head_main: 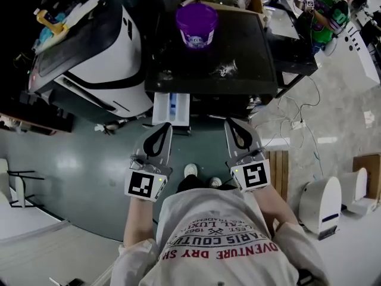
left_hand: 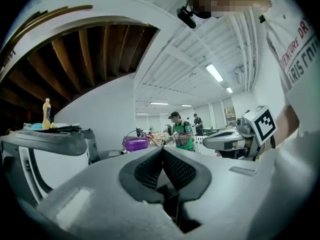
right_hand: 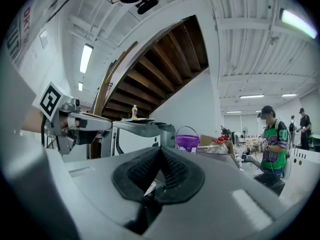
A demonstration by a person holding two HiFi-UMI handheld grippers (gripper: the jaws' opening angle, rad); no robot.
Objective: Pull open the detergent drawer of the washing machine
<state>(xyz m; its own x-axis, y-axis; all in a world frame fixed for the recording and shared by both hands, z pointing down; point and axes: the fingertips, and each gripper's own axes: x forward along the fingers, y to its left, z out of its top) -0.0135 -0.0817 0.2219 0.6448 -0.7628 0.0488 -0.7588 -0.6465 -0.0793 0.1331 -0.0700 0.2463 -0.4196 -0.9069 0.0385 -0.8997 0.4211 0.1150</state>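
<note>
The washing machine (head_main: 250, 52) shows from above as a dark top with a purple bucket (head_main: 196, 24) on it. Its white detergent drawer (head_main: 171, 108), with a blue insert, sticks out of the front at the left. My left gripper (head_main: 163, 126) hovers just in front of the drawer, jaws shut and holding nothing, apart from it. My right gripper (head_main: 230, 123) is level with it further right, also shut and holding nothing. In the left gripper view the pads (left_hand: 150, 169) meet at the tip; the right gripper view shows the same closed pads (right_hand: 175, 171).
A white and black machine (head_main: 101, 52) stands at the left with a yellow bottle (head_main: 46, 19) on top. Cables (head_main: 293, 124) trail on the floor at the right, near a white appliance (head_main: 324, 204). A person in green (head_main: 326, 8) works at the far right.
</note>
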